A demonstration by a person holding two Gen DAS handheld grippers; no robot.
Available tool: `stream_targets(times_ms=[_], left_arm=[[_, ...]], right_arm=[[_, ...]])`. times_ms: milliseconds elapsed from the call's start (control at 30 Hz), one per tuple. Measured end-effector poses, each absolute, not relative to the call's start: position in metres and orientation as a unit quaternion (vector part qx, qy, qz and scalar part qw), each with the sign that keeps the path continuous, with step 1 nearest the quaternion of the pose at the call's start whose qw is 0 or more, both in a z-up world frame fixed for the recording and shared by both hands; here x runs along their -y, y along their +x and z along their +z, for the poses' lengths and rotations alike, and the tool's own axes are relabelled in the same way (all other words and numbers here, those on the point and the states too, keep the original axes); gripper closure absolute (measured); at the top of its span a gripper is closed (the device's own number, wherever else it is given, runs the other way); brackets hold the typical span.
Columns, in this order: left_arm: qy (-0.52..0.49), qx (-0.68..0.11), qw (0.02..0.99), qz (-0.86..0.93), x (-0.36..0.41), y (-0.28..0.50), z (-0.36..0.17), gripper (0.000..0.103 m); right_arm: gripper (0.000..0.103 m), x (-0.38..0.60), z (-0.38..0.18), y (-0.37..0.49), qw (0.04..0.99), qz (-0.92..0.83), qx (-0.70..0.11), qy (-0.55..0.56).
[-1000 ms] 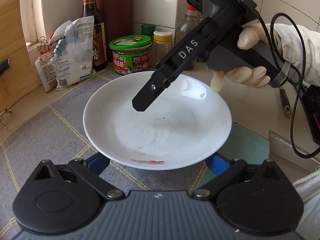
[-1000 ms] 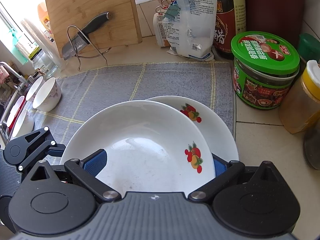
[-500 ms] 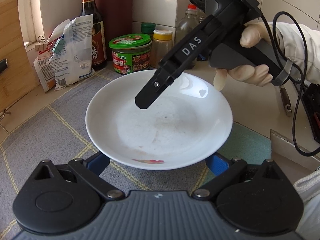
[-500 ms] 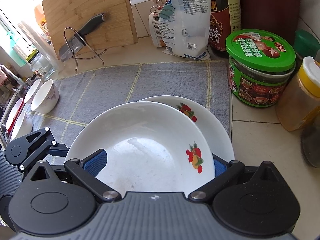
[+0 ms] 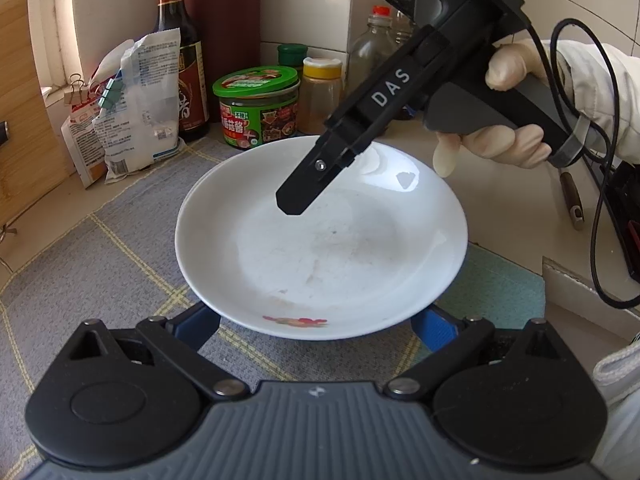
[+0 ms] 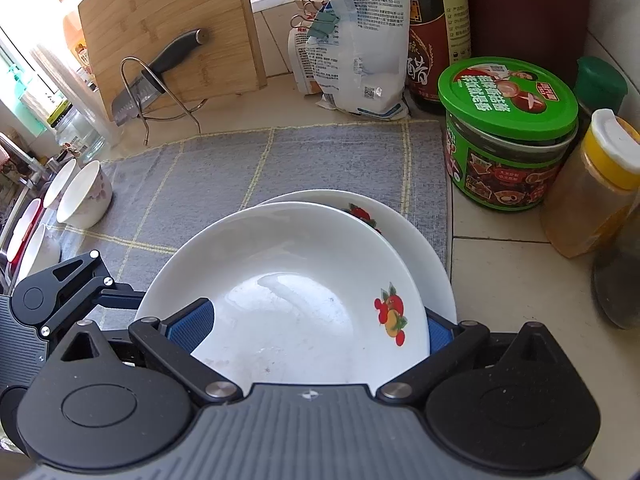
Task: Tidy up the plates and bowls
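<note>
Kitchen counter, grey mat (image 6: 240, 168). Upper plate (image 6: 296, 296) atop lower plate (image 6: 420, 240), at 6 o'clock. Left gripper (image 5: 316, 328) and right gripper (image 6: 316, 332) both spread wide, clamping nothing. Risk: plate sliding off-centre if nudged.

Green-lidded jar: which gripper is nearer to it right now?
Right. The right gripper hangs over the far half of the plate, just short of the green-lidded jar; the left gripper sits at the near rim, across the plate from it.

Bright window daylight, overexposed upper left; fisheye-curved edges.
</note>
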State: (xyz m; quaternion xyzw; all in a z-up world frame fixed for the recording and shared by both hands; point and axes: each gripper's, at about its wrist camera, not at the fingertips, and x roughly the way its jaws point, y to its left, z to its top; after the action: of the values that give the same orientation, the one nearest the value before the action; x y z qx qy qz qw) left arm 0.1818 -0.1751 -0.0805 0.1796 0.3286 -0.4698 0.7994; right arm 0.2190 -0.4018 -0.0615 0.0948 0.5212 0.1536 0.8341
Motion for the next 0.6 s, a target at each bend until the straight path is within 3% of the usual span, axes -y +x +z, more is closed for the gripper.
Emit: stream_targets(times_ms=[600], left_arm=[[0.178, -0.333, 0.798, -0.469, 0.1769, 0.1896, -0.0842, 0.003]], right_arm=[[0.000, 0.4089, -0.0600, 0.2148, 0.835, 0.140, -0.523, 0.101]])
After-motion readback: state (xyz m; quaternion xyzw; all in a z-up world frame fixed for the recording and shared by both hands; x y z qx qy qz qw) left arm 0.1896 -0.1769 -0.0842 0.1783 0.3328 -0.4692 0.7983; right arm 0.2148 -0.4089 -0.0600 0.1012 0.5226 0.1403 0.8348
